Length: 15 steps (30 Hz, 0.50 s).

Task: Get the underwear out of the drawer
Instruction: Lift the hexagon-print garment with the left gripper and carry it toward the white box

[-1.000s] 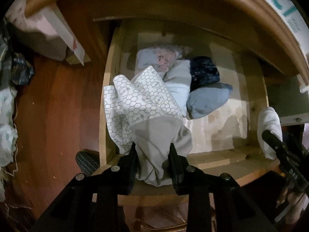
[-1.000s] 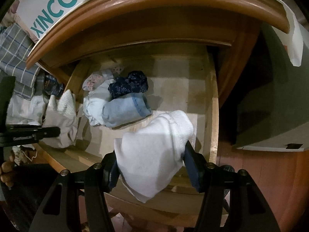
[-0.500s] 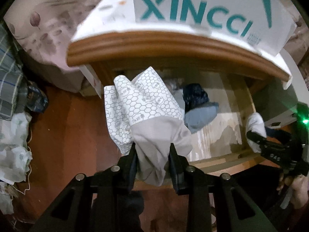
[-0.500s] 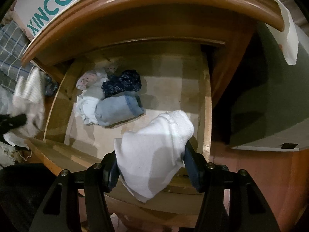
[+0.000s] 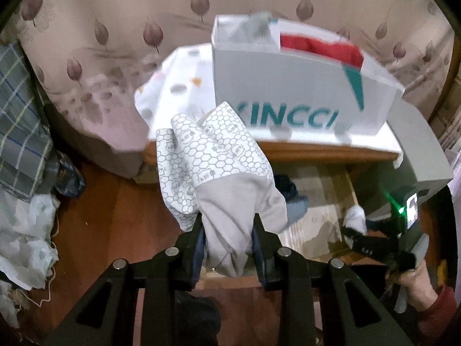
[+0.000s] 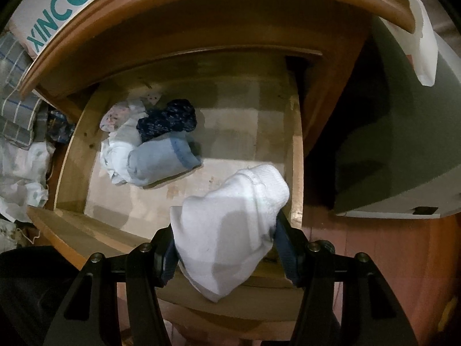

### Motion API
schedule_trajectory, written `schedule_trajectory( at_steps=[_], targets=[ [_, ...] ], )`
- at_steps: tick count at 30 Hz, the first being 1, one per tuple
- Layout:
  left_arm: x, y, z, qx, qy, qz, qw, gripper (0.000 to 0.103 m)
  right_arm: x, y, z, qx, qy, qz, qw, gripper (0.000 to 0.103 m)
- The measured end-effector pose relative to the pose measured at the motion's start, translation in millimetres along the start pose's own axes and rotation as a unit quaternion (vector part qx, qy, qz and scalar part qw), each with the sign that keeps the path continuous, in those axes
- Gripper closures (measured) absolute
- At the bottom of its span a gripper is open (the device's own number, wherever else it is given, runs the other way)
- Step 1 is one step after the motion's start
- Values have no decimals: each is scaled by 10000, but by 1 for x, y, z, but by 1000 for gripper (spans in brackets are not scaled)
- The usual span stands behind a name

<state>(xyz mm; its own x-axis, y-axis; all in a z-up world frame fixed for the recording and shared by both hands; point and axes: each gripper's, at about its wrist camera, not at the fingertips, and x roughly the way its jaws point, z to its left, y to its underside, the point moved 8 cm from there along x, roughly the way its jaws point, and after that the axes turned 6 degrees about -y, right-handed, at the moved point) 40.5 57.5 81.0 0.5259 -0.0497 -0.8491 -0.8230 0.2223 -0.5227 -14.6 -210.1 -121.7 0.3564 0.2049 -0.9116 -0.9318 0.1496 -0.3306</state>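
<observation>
My left gripper (image 5: pixel 229 248) is shut on grey underwear with a white hexagon print (image 5: pixel 222 173), held up in front of the nightstand, above the open drawer (image 5: pixel 319 225). My right gripper (image 6: pixel 226 255) is shut on a white folded garment (image 6: pixel 230 225), held over the drawer's front right corner (image 6: pixel 294 201). It also shows at the right of the left wrist view (image 5: pixel 355 219). In the drawer lie a light blue roll (image 6: pixel 161 161), a dark navy piece (image 6: pixel 167 119), a white piece (image 6: pixel 115 150) and a pink-flowered piece (image 6: pixel 115 115).
A white XINCCI shoe box (image 5: pixel 294 86) with red cloth stands on the nightstand top (image 6: pixel 201 3). A grey box (image 6: pixel 403 150) stands to the right. Clothes and crumpled bags (image 5: pixel 26 225) lie on the wooden floor at the left. Leaf-print fabric (image 5: pixel 100 57) is behind.
My left gripper has risen with the hexagon-print underwear from drawer level to above the nightstand top. My right gripper has held nearly still with the white garment.
</observation>
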Motion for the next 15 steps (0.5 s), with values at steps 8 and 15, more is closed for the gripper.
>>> schedule_trajectory(
  at_steps=[8,15],
  targets=[
    [-45,-44,12,-121,21,-474,9988,73,0,-1,-6,142,69,8,9999,48],
    [-66,-90,10,-115,18,-781,9969,73,1,-1,-11,271,53,22,9996,48]
  ],
)
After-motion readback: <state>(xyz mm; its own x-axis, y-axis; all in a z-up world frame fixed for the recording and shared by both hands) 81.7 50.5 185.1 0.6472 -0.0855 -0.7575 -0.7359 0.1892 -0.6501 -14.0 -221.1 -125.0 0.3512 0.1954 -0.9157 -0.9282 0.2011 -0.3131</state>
